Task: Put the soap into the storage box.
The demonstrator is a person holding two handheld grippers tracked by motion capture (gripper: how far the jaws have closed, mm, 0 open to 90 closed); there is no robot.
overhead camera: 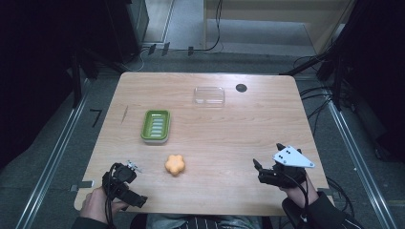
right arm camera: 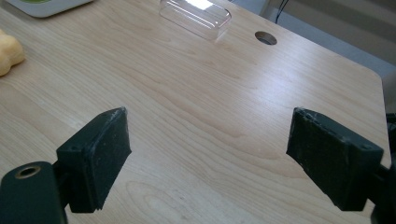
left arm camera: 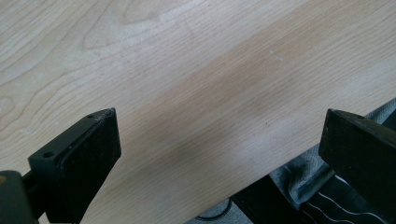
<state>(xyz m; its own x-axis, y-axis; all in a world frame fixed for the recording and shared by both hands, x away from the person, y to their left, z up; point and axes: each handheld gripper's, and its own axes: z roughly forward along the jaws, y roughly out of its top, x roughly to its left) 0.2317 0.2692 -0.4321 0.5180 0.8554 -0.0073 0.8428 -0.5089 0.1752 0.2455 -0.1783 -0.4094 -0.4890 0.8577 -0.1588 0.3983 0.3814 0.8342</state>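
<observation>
On the near half of the wooden table (overhead camera: 229,138), an orange flower-shaped soap (overhead camera: 175,164) lies flat between the two grippers, nearer the left one; its lobed outline is roughly round, so no long axis or heading can be told. Left gripper (overhead camera: 125,183) rests at the near left edge, jaws spread wide over bare wood, holding nothing. Right gripper (overhead camera: 270,164) sits near the right edge, jaws likewise released and empty. Beyond the soap stand a green soap dish (overhead camera: 155,126), long axis running away from the person, and a clear lid (overhead camera: 209,95).
</observation>
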